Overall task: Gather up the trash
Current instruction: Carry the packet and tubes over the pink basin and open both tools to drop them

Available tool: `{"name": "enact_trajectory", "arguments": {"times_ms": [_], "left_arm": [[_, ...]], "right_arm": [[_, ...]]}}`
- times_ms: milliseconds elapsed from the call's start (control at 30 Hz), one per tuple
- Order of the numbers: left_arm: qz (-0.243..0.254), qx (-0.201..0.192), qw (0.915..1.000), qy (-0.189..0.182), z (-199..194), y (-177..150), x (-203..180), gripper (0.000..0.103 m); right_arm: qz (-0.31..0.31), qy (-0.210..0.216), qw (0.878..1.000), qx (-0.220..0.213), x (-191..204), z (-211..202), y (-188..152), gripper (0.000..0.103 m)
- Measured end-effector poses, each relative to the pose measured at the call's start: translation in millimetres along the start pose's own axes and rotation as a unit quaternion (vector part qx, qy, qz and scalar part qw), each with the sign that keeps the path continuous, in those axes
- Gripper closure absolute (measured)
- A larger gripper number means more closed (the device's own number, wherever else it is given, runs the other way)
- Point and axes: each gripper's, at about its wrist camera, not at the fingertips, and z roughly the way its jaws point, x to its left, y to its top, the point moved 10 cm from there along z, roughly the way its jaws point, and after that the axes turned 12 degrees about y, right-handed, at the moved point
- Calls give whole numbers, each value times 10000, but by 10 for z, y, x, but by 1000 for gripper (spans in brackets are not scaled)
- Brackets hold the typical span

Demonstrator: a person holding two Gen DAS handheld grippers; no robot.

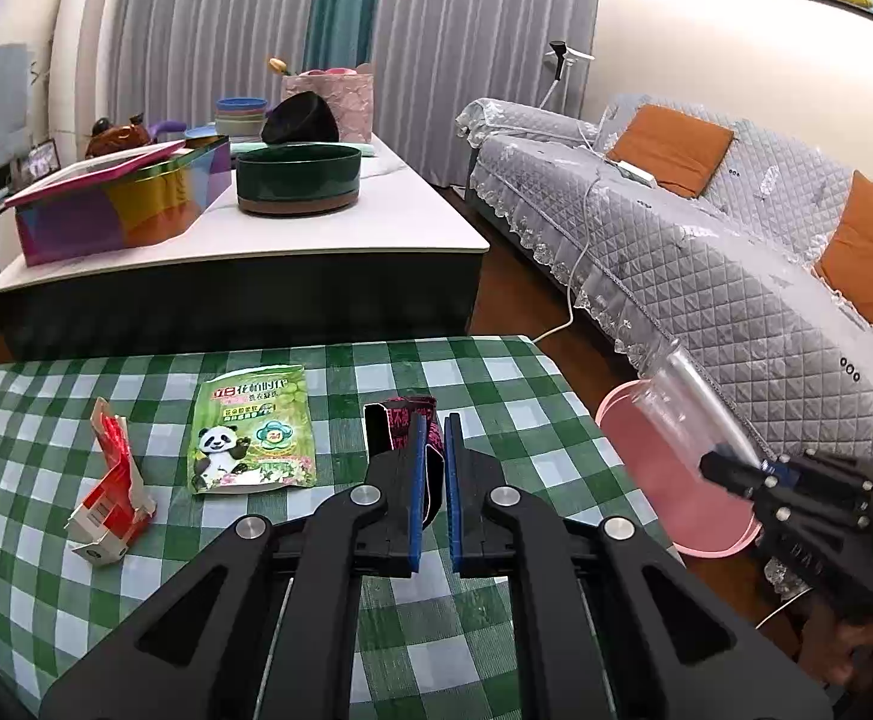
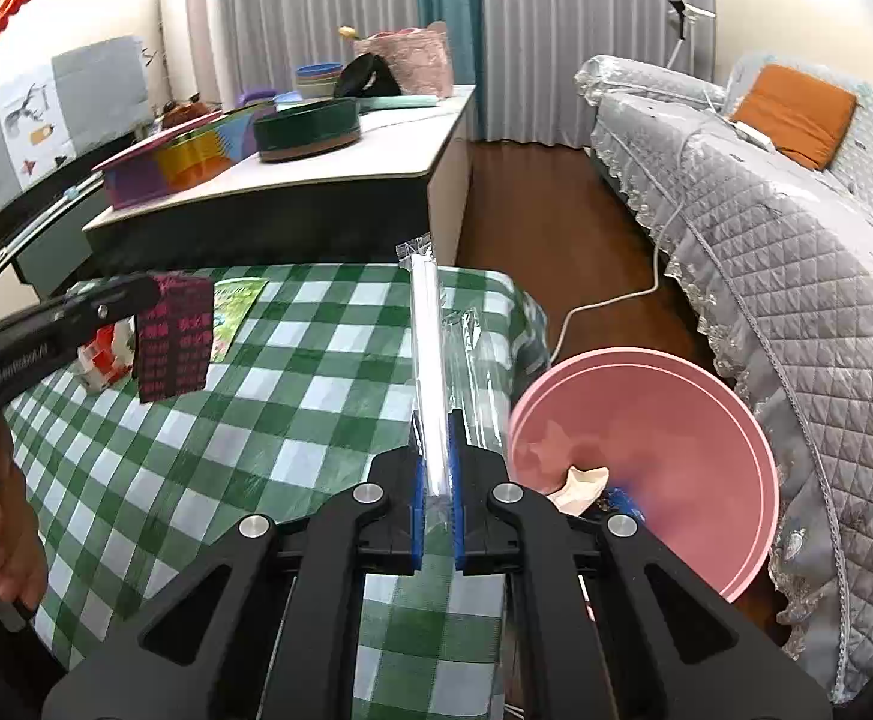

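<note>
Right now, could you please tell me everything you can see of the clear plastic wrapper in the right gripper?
The clear plastic wrapper is a long, narrow, see-through sleeve, glossy and crinkled, with a white strip running along its length. The right gripper is shut on its lower end, the blue pads pressing it from both sides. It sticks out ahead of the fingers, lifted off the green checked tablecloth. The left wrist view shows it angled up over the pink bin. Nothing else touches it.

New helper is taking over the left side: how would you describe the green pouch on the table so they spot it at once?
Start at the green-and-white checked tablecloth. Lying flat near its far edge is the green pouch, between the torn red-and-white carton and the black-and-pink wrapper in the left gripper. Only it shows a cartoon panda.
</note>
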Motion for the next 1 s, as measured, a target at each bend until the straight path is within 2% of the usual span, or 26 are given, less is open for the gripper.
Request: {"name": "enact_trajectory", "arguments": {"times_ms": [300, 467, 1000], "left_arm": [[197, 31, 9997, 163, 24, -106, -128, 97], [275, 76, 9995, 156, 38, -94, -265, 97], [542, 16, 9981, -280, 201, 201, -1124, 97]], "right_arm": [[172, -210, 9989, -376, -246, -236, 224, 96], [297, -509, 9968, -544, -506, -399, 339, 96], [419, -1440, 9846, -896, -1335, -827, 678, 96]]}}
